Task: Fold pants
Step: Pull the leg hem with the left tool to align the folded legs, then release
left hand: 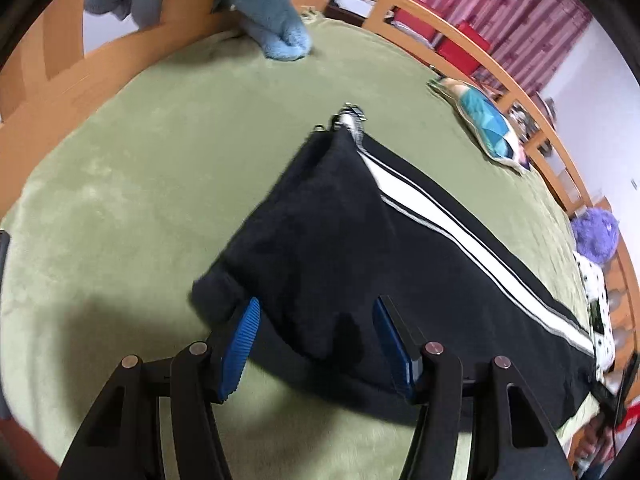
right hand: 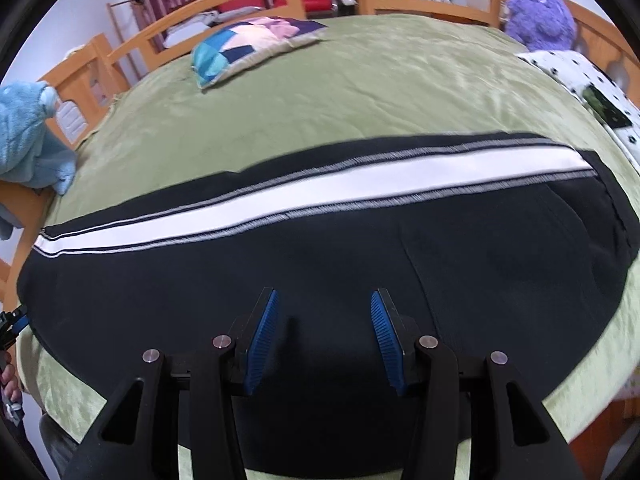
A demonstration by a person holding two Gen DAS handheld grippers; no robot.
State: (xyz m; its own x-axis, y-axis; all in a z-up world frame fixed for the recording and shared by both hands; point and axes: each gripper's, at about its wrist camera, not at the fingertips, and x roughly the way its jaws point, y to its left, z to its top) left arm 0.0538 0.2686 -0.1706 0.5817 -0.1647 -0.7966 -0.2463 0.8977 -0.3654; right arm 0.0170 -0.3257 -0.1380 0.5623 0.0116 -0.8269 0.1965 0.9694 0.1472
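Note:
Black pants (left hand: 340, 240) with a white side stripe (left hand: 440, 216) lie flat along the green bedspread (left hand: 140, 200). In the left wrist view my left gripper (left hand: 316, 308) hovers open over the near corner of one end of the pants, and its blue pads (left hand: 240, 344) grip nothing. A zipper pull (left hand: 350, 116) shows at the far corner. In the right wrist view the pants (right hand: 320, 264) stretch across the frame, stripe (right hand: 280, 196) on the far side. My right gripper (right hand: 324, 296) stands open above the black fabric, empty.
A blue plush toy (left hand: 272, 12) sits by the wooden bed rail (left hand: 460, 40). A patchwork pillow (right hand: 248, 44) lies on the far side. A purple plush (right hand: 540, 12) and a polka-dot cloth (right hand: 580, 76) lie near the pants' right end. The bed's near edge (right hand: 592, 376) drops off.

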